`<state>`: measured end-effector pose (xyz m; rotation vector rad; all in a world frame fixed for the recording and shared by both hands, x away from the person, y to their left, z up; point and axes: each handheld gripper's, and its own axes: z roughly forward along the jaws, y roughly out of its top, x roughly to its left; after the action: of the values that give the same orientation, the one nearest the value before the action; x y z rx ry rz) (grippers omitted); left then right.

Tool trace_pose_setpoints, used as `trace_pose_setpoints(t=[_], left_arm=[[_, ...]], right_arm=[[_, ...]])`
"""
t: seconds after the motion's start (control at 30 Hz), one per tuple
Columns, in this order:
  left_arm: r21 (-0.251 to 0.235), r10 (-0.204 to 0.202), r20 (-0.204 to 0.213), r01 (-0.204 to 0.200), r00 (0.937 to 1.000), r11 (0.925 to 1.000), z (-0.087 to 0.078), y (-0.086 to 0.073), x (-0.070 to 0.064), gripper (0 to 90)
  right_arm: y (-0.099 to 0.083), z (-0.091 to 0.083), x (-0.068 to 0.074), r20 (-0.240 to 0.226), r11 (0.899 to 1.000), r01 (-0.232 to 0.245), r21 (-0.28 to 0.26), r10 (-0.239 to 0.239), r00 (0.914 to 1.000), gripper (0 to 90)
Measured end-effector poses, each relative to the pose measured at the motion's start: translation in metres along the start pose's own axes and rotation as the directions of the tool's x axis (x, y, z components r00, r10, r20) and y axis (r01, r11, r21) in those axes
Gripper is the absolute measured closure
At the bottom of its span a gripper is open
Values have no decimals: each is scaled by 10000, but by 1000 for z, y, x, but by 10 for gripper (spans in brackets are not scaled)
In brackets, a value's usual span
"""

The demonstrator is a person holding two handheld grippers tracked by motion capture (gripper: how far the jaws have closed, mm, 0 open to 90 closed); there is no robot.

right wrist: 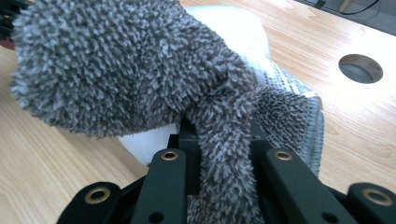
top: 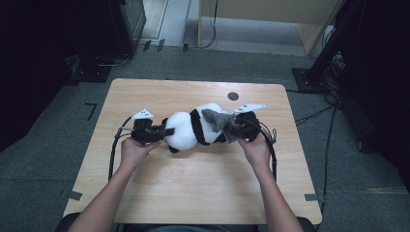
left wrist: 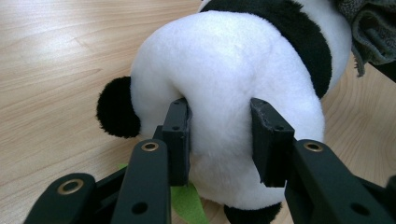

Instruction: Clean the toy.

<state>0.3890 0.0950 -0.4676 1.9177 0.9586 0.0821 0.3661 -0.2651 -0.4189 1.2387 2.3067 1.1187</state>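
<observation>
**Cloth to panda, both hands engaged**

Jaws on our left gripper (left wrist: 219,140) were pinched into the white rump of the black-and-white plush panda toy (left wrist: 233,93), one pad either side of a fold of fur, clamped and holding it. On our right gripper (right wrist: 224,144) the jaws were clenched on a bunched neck of the shaggy grey microfibre cloth (right wrist: 130,65), whose loose bulk flopped forward beyond the tips.

From the high view, the panda (top: 193,128) lay on its side near the middle of the pale wooden table (top: 193,193), its long axis running left to right between our two hands — rump toward the left gripper (top: 145,130), head end toward the right gripper (top: 246,124). The cloth (top: 217,120) was draped against the panda's upper body, touching it, so the right hand was nearer the work.

We judged the next stroke would run leftward along that axis. Open tabletop lay all round — the round cable hole (top: 233,96) sat behind, well apart, and every edge was distant.
</observation>
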Motion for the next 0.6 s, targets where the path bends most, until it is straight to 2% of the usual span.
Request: trace_pose_setpoints(t=[0.23, 0.3, 0.47, 0.6], left_arm=[[-26, -6, -14, 6, 10000, 10000, 0, 0, 1, 628], [-26, -18, -40, 18, 10000, 10000, 0, 1, 2, 627], [-83, 4, -71, -4, 10000, 10000, 0, 1, 3, 625], [-107, 56, -131, -58, 9999, 9999, 1, 2, 4, 624]], right_arm=[[-13, 7, -18, 280, 9974, -694, 205, 688, 9972, 777], [-17, 10, -22, 199, 9947, -964, 350, 958, 9952, 777], [-22, 16, -27, 89, 9901, -1246, 649, 1243, 9922, 777], [-26, 16, -34, 212, 9852, -1465, 893, 1452, 9892, 777]])
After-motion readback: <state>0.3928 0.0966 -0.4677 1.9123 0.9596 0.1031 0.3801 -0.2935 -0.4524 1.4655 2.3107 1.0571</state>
